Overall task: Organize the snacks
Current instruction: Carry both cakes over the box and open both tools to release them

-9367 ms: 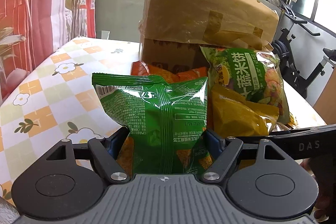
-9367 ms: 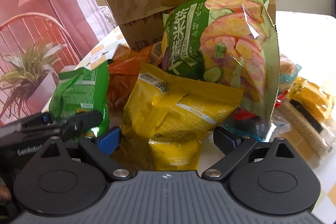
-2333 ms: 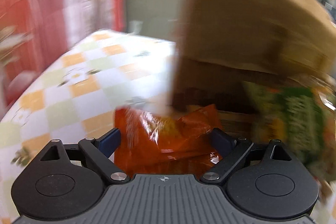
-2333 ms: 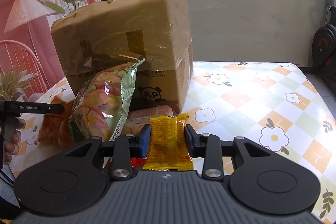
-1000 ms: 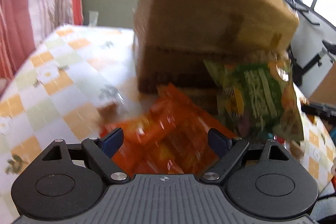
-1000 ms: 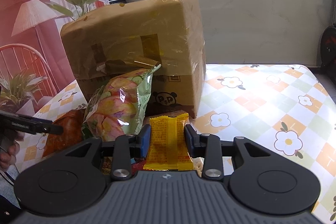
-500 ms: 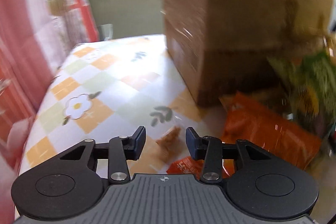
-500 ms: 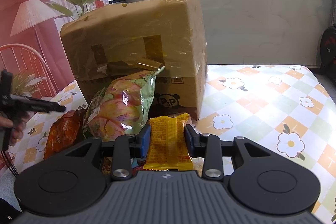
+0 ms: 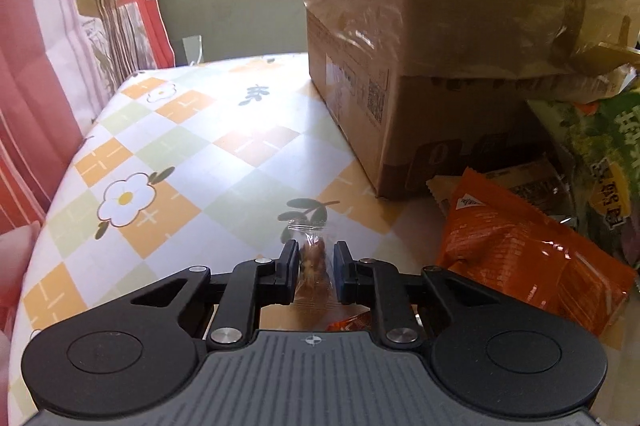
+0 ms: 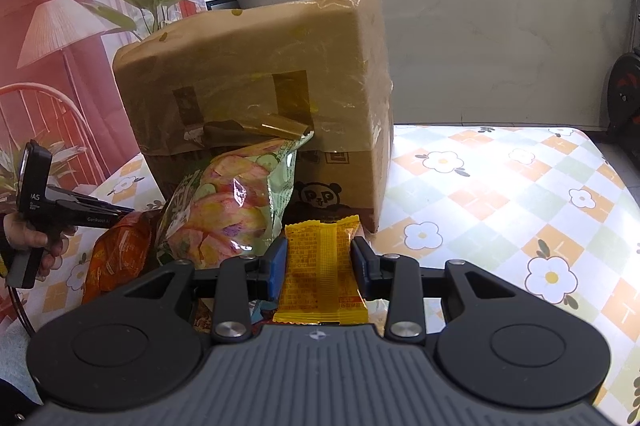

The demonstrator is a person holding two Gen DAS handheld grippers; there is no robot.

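A small clear-wrapped brown snack lies on the flowered tablecloth, between the jaws of my left gripper. The jaws are closing and the pads meet its wrapper. An orange bag lies just right of it. My right gripper is shut on a yellow snack packet and holds it upright in front of the box. In the right wrist view the left gripper shows at the far left, held by a hand.
A large brown cardboard box wrapped in tape stands mid-table. A green chip bag leans on its front, with the orange bag beside it. Bare tablecloth stretches right of the box. A curtain hangs past the left table edge.
My left gripper swung left off the orange bag, dropped toward the table and narrowed its jaws around the small clear-wrapped snack. The right gripper and its yellow packet stayed put.
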